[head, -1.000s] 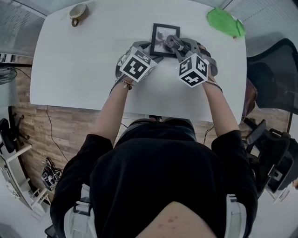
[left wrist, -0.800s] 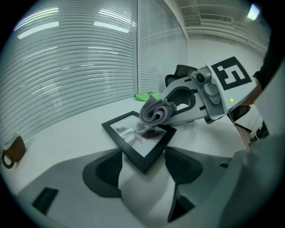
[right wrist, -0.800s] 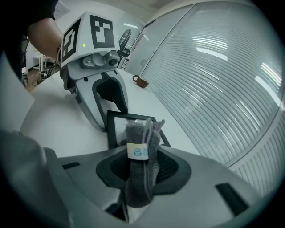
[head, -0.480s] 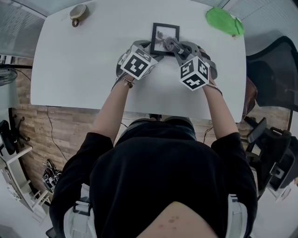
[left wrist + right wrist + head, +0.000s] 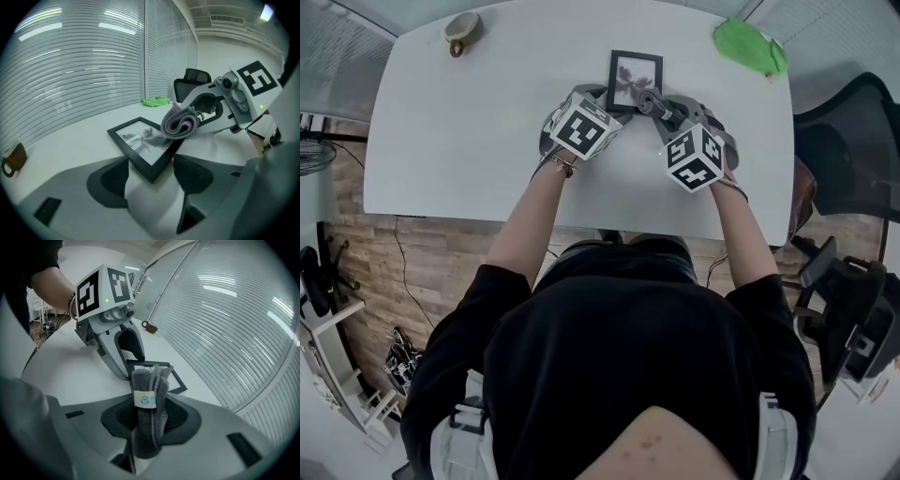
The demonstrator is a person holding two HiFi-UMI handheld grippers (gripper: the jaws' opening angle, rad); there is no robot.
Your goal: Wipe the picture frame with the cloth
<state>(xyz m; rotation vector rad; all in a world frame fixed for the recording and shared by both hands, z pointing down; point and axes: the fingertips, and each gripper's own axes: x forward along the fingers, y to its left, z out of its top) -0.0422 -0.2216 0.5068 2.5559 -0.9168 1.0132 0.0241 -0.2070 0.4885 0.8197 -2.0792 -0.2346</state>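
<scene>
Because the picture frame (image 5: 635, 73) lies flat toward 12 o'clock on the table (image 5: 478, 122), treat it as a light, rigid part that probably slides on the smooth top under a sideways wipe. Its glazed face is likely fragile and slippery, so contact belongs on the black moulding, not the pane.

The left hand-held gripper (image 5: 151, 180) is released: its jaws stand apart with the frame's 7 o'clock corner lying between them. Whether the pads touch the moulding cannot be determined. That corner is the sound place to brace or pinch the frame, since the moulding is stiff there.

The right hand-held gripper (image 5: 149, 427) is clenched on the cloth (image 5: 149, 404), a soft grey fold with a small label, gripped at its lower part so the free end stands out beyond the jaws. In the left gripper view the rolled end sits over the frame's 5 o'clock corner, at or just above the glass.

Being limp, the cloth likely bends under pressure. Light, flat strokes suit it. Keep the hard jaw tips clear of the pane.
</scene>
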